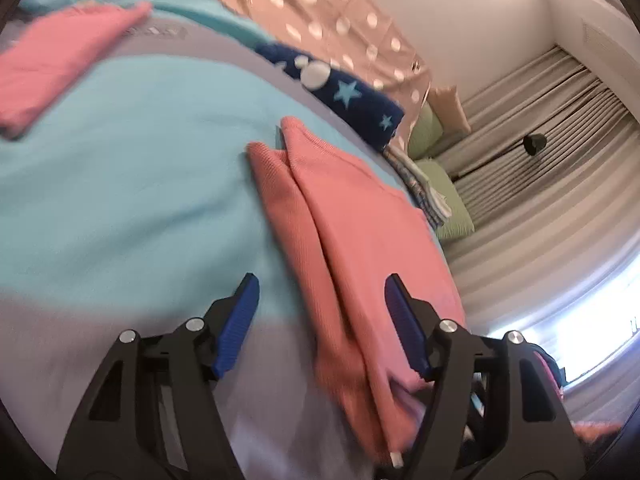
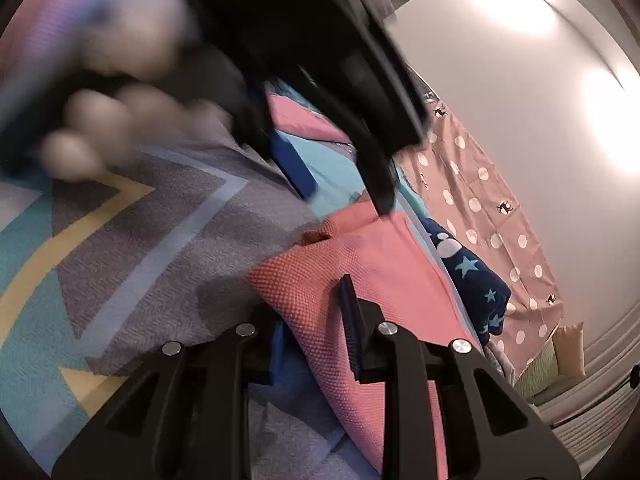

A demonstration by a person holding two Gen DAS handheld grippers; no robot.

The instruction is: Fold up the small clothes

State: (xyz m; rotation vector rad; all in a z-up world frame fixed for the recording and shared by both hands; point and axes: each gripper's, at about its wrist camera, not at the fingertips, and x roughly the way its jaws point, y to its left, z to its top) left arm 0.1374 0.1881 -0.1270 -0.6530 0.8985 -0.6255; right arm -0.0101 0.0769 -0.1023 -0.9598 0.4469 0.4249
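Observation:
A folded pink knit garment lies on the bed, near its right edge. In the left wrist view my left gripper hangs open over its near end, with the blue pads clear of the cloth. The right wrist view shows the same pink garment with a bunched corner between my right gripper's fingers. Those jaws stand close and are shut on the fabric, and the cloth hides the left finger. The left gripper appears there too, blurred, at the garment's far edge.
A second folded pink garment lies further back on the turquoise and grey bedspread. Navy star-print fabric, a polka-dot cloth and green pillows line the bed's far side. A blurred hand holds the left gripper.

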